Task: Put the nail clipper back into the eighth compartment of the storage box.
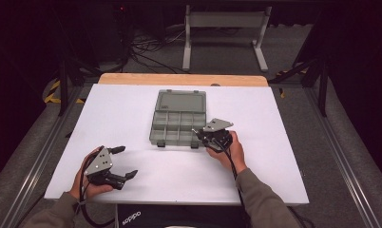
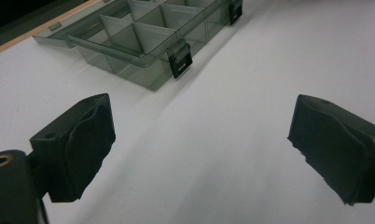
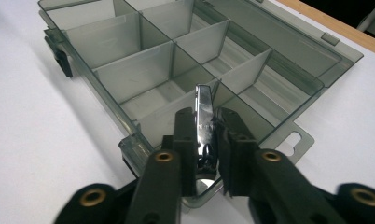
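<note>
A smoky clear plastic organizer box (image 1: 177,118) lies open mid-table, its lid flat on the far side and its compartments looking empty. My right gripper (image 1: 199,134) is at the box's near right corner. In the right gripper view its jaws (image 3: 206,135) are shut on a slim shiny metal clipper (image 3: 204,105), held upright over the corner compartment of the box (image 3: 129,65). My left gripper (image 1: 126,161) rests near the table's front left, open with nothing between its pads (image 2: 199,149). The box (image 2: 139,42) lies beyond it.
The white tabletop (image 1: 132,104) has a wooden strip (image 1: 182,79) along its far edge. Black latches (image 2: 180,58) stick out from the box's near side. Cables and a metal stand are on the floor beyond the table.
</note>
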